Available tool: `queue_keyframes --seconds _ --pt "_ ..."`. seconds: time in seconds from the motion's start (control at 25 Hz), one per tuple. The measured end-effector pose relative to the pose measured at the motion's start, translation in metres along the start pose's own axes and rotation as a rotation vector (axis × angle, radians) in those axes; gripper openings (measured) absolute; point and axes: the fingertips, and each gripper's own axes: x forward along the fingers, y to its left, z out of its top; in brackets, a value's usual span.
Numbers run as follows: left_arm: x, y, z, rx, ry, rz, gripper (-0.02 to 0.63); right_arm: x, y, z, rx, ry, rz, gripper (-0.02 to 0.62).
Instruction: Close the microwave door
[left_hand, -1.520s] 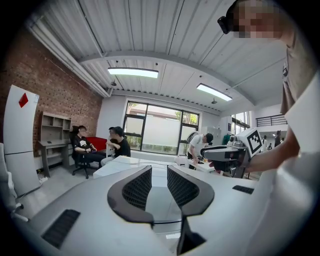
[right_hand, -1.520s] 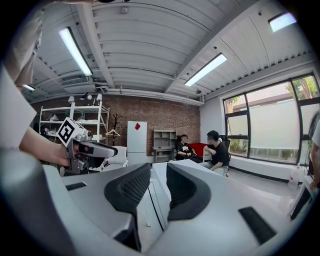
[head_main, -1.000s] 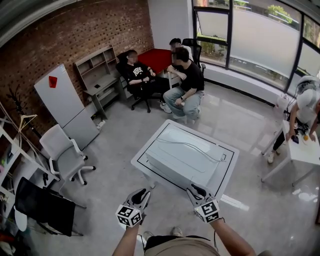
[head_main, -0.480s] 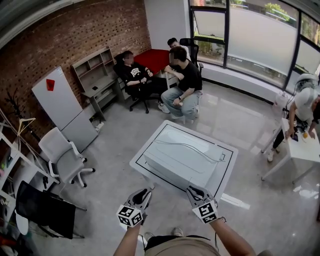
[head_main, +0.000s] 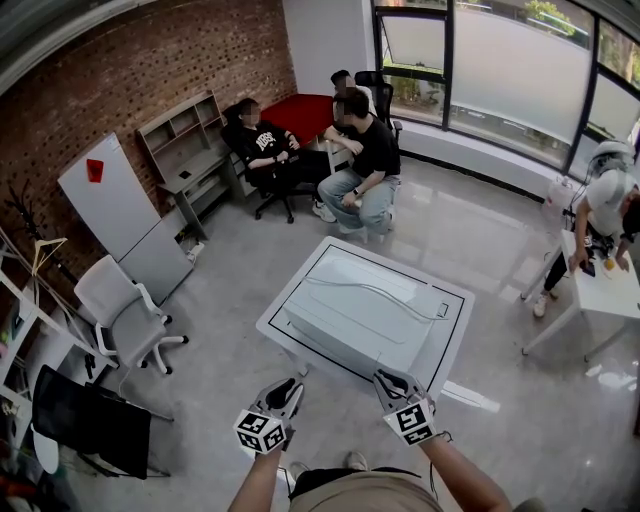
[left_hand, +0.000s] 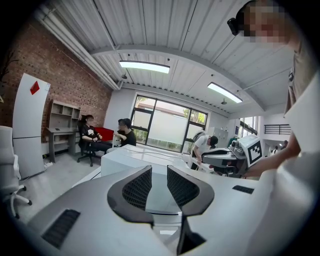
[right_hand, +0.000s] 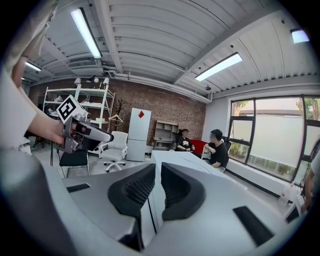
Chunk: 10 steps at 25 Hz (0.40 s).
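White box-shaped microwave (head_main: 365, 315): sits in the middle of the white square worktop (head_main: 455, 330), which has a black line around its border. The body is turned askew to the worktop's edges, and a thin white cable (head_main: 360, 288) trails across its top.
Door: no view shows a panel swung clear of the body, so whether it stands ajar or shut cannot be told.
Left gripper (head_main: 283, 392): held off the worktop's near edge and apart from the microwave. Its jaws are partly spread with a clear gap and nothing between them.
Right gripper (head_main: 388, 380): also short of the near edge, by the near right corner. Its jaws are drawn close with only a slim gap, and they hold nothing.
Handling: the door is probably a light, stiff hinged panel that swings freely until the latch resists.
Where to push: likely on the door's free edge, far from the hinge, with the flat of a gripper rather than a pinch.
Risk: the smooth casing could slide on the worktop under a hard shove, so the other gripper may need to brace the body.
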Motion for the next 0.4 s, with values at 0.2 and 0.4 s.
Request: queue_keyframes --seconds 0.2,0.4 --pt "0.0030 -0.0014 0.0042 -0.016 -0.010 -0.007 0.086 0.0006 -0.0014 -0.0010 0.003 0.005 -0.004 0.040" --pt "0.0042 -0.0046 0.0032 -0.007 -0.002 -0.019 0.086 0.0012 0.0019 -0.0014 0.002 0.006 -0.004 0.040"
